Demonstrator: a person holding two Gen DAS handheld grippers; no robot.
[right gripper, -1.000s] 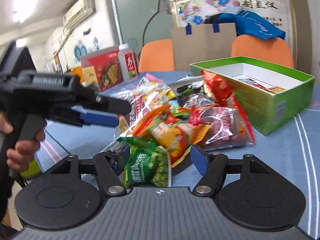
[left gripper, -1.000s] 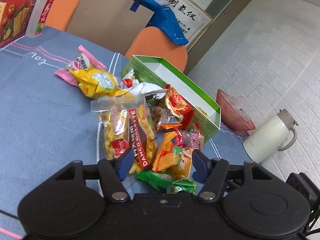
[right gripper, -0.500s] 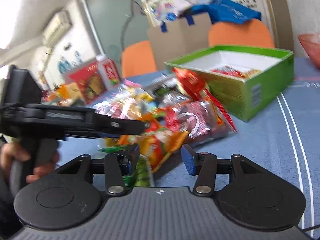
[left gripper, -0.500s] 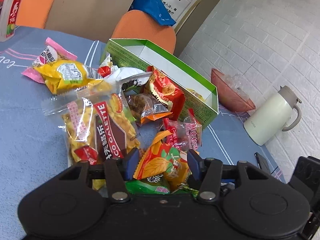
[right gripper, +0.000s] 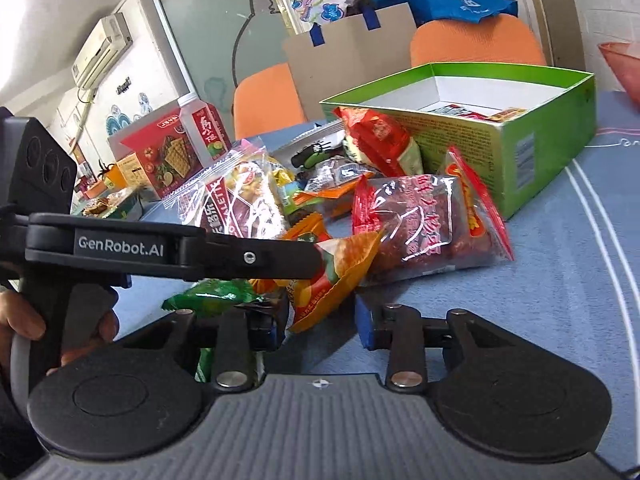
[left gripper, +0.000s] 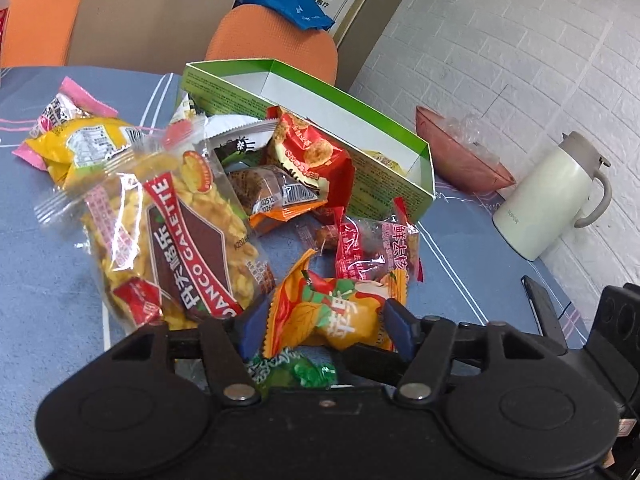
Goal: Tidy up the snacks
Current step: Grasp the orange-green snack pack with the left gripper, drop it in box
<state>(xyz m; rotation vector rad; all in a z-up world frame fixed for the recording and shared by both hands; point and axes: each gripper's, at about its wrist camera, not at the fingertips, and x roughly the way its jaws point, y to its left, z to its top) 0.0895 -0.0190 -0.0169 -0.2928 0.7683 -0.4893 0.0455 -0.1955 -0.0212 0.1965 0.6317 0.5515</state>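
Note:
A pile of snack packets lies on the blue table beside an open green box (left gripper: 360, 132), which also shows in the right wrist view (right gripper: 520, 120). My left gripper (left gripper: 324, 326) is open, its blue pads on either side of an orange packet (left gripper: 340, 312). From the right wrist view the left gripper's arm reaches over that orange packet (right gripper: 340, 276). My right gripper (right gripper: 324, 324) is open, low over the table, with the orange packet's corner between its pads and a green packet (right gripper: 216, 300) at its left pad. The box holds a few packets.
A large clear DANCO galette bag (left gripper: 172, 236) lies left of the pile, a red date packet (right gripper: 420, 224) right of it. A white kettle (left gripper: 552, 196) and pink bowl (left gripper: 460, 156) stand at the right. A red cracker box (right gripper: 160, 156) and bottle (right gripper: 202, 128) stand behind.
My left gripper has moved forward into the pile and now straddles the orange packet. My right gripper has shifted right, off the green packet, and stays open.

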